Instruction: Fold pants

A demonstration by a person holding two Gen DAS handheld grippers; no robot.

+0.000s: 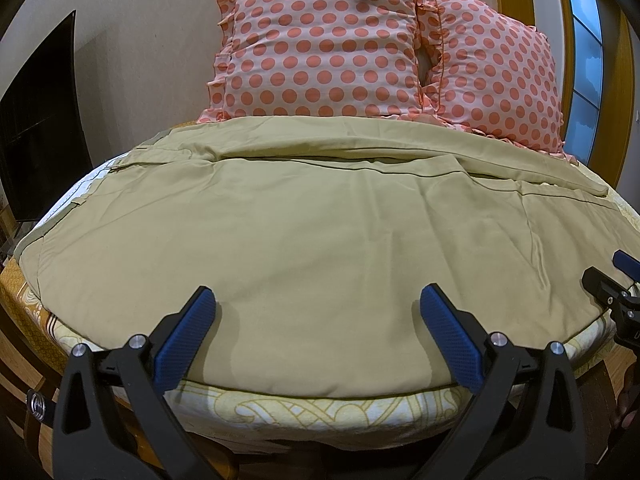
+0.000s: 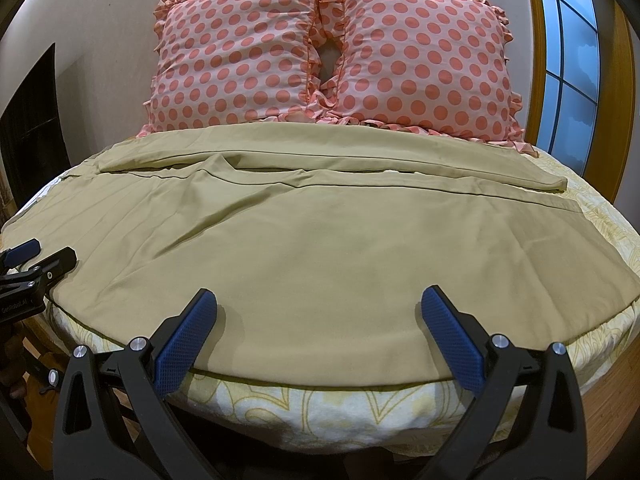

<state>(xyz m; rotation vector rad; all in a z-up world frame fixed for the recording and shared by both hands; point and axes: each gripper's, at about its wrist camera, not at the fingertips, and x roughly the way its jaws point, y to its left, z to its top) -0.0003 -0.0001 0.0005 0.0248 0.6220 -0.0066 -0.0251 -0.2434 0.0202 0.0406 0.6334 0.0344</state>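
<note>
Khaki pants (image 1: pixel 312 216) lie spread flat across the bed, waist to the left and leg ends to the right; they also fill the right wrist view (image 2: pixel 320 232). The far leg lies along the pillows and the near leg reaches the bed's front edge. My left gripper (image 1: pixel 318 308) is open and empty, its blue pads just above the pants' near edge. My right gripper (image 2: pixel 318 308) is open and empty over the same edge, further right. Each gripper shows at the side of the other's view, the right one (image 1: pixel 616 276) and the left one (image 2: pixel 36 260).
Two pink polka-dot pillows (image 2: pixel 328 52) lean against the wall behind the pants. The bed has a yellow patterned sheet (image 2: pixel 320 404) and a wooden frame (image 1: pixel 24 304). A dark screen (image 1: pixel 36 128) stands left and a window (image 2: pixel 568 60) right.
</note>
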